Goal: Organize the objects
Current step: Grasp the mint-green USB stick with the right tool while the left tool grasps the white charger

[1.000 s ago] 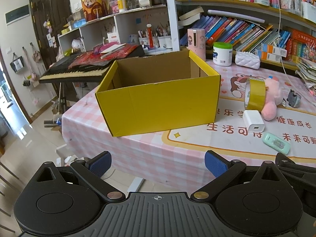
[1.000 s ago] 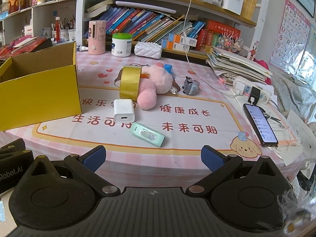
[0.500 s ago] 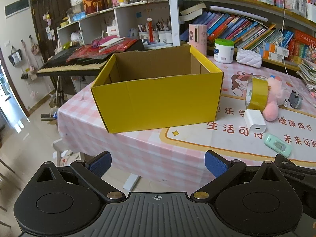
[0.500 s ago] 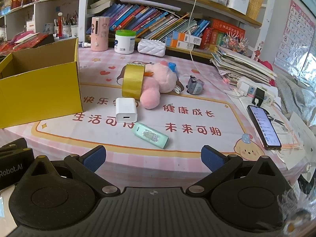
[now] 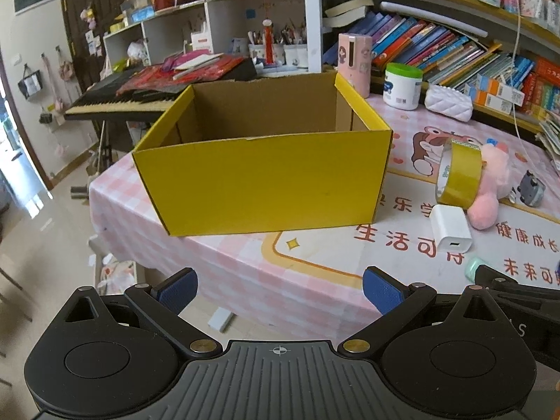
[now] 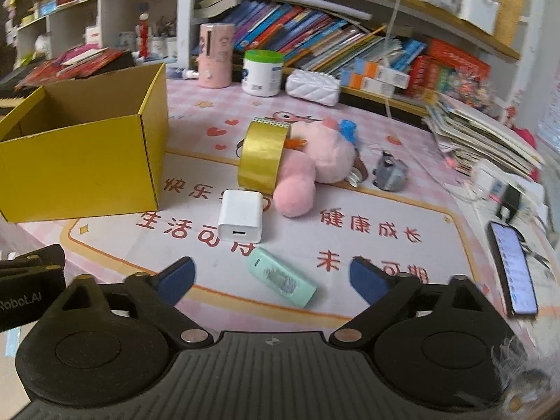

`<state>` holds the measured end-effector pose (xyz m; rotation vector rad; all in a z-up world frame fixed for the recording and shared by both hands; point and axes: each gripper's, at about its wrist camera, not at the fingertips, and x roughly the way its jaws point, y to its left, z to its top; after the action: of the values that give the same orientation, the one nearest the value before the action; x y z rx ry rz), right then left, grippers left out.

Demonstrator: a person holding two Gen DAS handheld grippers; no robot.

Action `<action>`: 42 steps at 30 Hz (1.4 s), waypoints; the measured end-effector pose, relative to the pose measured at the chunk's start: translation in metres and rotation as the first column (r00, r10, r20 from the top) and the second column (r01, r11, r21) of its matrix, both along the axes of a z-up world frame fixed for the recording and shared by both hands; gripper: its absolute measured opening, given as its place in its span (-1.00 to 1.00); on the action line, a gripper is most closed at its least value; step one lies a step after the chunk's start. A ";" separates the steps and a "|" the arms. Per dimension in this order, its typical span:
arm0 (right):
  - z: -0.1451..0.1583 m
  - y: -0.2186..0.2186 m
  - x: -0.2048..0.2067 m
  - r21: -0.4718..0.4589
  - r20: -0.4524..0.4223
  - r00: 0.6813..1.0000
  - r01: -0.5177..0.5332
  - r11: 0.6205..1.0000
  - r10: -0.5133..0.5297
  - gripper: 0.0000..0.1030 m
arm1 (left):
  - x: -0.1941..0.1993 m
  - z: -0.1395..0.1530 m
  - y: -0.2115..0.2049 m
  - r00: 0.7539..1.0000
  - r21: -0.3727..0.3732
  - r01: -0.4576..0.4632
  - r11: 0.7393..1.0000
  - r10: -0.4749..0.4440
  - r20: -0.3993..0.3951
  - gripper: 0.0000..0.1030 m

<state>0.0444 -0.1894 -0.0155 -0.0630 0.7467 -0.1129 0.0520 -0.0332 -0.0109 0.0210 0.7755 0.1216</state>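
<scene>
An open yellow cardboard box point(image 5: 262, 182) stands at the table's left end, also seen as the yellow box point(image 6: 80, 171) in the right wrist view; what shows of its inside holds nothing. To its right lie a gold tape roll point(image 6: 262, 155), a pink plush toy point(image 6: 315, 164), a white charger point(image 6: 241, 215), a mint green device point(image 6: 280, 276) and a small grey toy point(image 6: 388, 175). My left gripper point(image 5: 278, 290) is open before the box, holding nothing. My right gripper point(image 6: 273, 280) has its jaws closing. The mint device shows between its fingertips, and the pads are not touching it.
A phone point(image 6: 512, 266) lies at the table's right edge beside a stack of books point(image 6: 483, 136). A pink cup point(image 6: 215, 56), a white jar point(image 6: 262, 71) and a quilted pouch point(image 6: 313, 85) stand at the back. A keyboard piano point(image 5: 122, 101) sits behind the box.
Both grippers have moved closer to the table, so the box and the small objects look larger. The right gripper's fingertips stand a little closer together than before.
</scene>
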 end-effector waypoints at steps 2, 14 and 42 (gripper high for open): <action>-0.004 -0.008 0.010 0.020 -0.024 0.999 -0.029 0.999 0.030 0.57 | 0.003 -0.001 -0.003 1.000 -0.005 -0.020 1.000 0.020 -0.004 0.97; -0.040 -0.036 0.055 0.085 -0.200 0.954 -0.208 0.974 0.221 -0.02 | 0.010 -0.016 -0.008 0.977 -0.103 -0.213 0.972 0.210 -0.039 0.97; -0.010 -0.149 0.068 0.148 -0.054 0.983 -0.165 0.975 0.175 -0.55 | 0.078 -0.027 -0.143 0.994 -0.089 0.085 0.992 -0.090 -0.058 0.60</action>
<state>0.1123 -0.3381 -0.0253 0.0060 0.8110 0.1070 0.1297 -0.1759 -0.0383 -0.0234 0.8400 0.0039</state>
